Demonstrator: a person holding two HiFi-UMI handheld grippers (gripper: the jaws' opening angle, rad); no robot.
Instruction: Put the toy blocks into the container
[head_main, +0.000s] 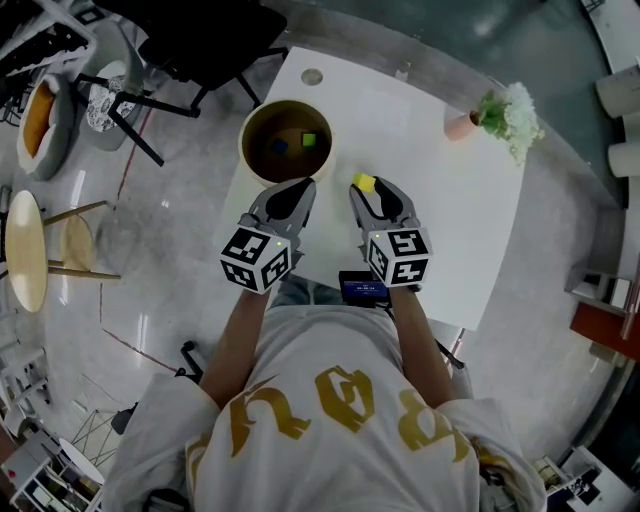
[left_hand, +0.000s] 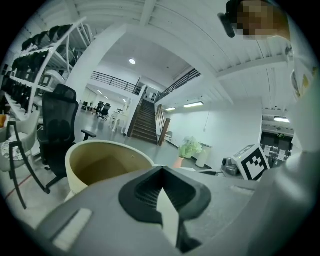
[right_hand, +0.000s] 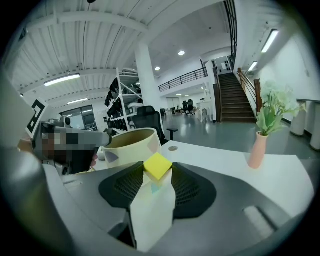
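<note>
A round beige container (head_main: 262, 165) stands at the table's far left; a green block (head_main: 309, 140) and a blue block (head_main: 280, 146) lie inside it. My right gripper (head_main: 362, 190) is shut on a yellow block (head_main: 364, 182), held above the white table (head_main: 450, 220) just right of the container. In the right gripper view the yellow block (right_hand: 158, 165) sits pinched between the jaw tips, with the container (right_hand: 132, 145) behind it. My left gripper (head_main: 300, 188) hovers at the container's near rim. Its jaws meet at the tips with nothing between them, and the container (left_hand: 100, 160) is close ahead.
A pink vase with a green plant (head_main: 470, 122) stands at the table's far right corner. A small round disc (head_main: 312, 76) lies beyond the container. A dark device (head_main: 362, 290) rests at the table's near edge. An office chair (head_main: 200, 40) and a stool (head_main: 25, 250) stand left.
</note>
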